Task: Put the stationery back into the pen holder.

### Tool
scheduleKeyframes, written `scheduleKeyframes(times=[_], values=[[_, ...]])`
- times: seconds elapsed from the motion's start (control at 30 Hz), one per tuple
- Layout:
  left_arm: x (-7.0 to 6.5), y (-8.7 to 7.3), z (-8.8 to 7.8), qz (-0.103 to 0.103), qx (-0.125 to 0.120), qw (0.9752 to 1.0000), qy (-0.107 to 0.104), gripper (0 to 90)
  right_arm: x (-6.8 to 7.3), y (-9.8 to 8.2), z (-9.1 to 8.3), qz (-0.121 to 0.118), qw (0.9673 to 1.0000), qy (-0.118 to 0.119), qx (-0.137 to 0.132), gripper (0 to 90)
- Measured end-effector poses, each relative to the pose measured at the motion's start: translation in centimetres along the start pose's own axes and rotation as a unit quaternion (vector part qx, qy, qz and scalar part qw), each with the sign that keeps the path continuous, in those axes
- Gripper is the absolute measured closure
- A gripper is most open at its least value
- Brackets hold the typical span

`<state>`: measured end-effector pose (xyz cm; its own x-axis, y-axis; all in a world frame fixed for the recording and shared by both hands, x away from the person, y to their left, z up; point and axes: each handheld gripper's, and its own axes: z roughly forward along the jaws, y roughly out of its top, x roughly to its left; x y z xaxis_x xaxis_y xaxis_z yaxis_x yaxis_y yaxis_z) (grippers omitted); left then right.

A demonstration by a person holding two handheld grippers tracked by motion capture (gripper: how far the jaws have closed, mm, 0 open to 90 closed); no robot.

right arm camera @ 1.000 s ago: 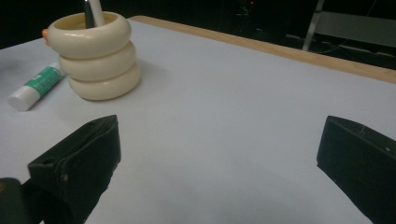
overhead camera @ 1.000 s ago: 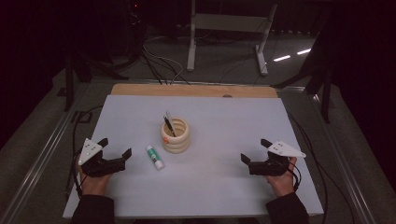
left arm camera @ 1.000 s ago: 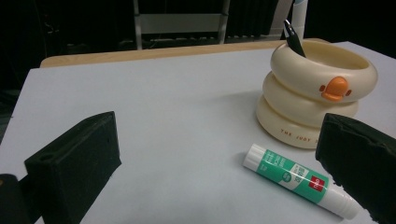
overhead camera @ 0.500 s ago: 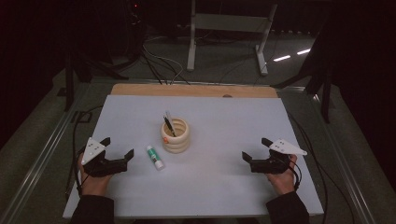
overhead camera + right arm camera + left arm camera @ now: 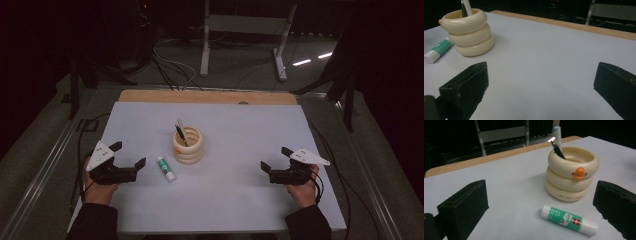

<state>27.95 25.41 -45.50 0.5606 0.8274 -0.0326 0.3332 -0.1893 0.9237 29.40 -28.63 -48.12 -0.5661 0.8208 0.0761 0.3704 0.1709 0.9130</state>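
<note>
Basically nothing has changed over the last second: both grippers sit where they were in the earlier high-view pictures, and the items on the table (image 5: 240, 200) haven't shifted. My read is that the work hasn't started yet; this is a ready pose, with no approach committed.

Largest to smallest:

- Table: one white top with a wooden strip along the far edge.
- Grippers: two. Left gripper (image 5: 129, 156) rests near the left edge, jaws spread wide, holding nothing. Right gripper (image 5: 276, 159) rests near the right edge, jaws also spread wide and empty. Each is in a hand, low on the table.
- Holder (image 5: 188, 145): one, cream, shaped like three stacked rings, with an orange duck-bill on its side in the left gripper view (image 5: 571, 173). Upright, near table centre.
- Glue stick (image 5: 166, 168): one, white with a green label, lying flat just left of the holder, apart from it. It lies between the left jaws' line of sight (image 5: 569, 220), so it's the nearest candidate for a pick.
- Pens (image 5: 180, 133): looks like two in the holder, one dark and one light, leaning; the exact count is hard to confirm.

Likely job, judging by layout: glue stick into holder. The left gripper is better placed; it needs to move forward and close across the stick's short axis.
</note>
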Motion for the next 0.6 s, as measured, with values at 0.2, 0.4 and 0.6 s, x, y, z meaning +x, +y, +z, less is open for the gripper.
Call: scheduleKeyframes(times=[0.2, 0.4, 0.6], values=[[-0.1, 1.4, 0.4, 0.024, 0.022, 0.9993, -0.016, 0.2, -0.2, 0.0, -0.1, 0.000, 1.0000, -0.001, -0.002, 0.0], [-0.5, 2.4, 1.1, 0.052, 0.039, 0.9972, -0.036, 0.2, -0.2, 0.0, -0.1, 0.001, 1.0000, 0.000, 0.000, 0.0], [-0.9, 3.1, 2.1, 0.075, 0.050, 0.9946, -0.051, 0.3, 0.0, 0.0, -0.1, -0.002, 1.0000, 0.000, 0.004, 0.0]])
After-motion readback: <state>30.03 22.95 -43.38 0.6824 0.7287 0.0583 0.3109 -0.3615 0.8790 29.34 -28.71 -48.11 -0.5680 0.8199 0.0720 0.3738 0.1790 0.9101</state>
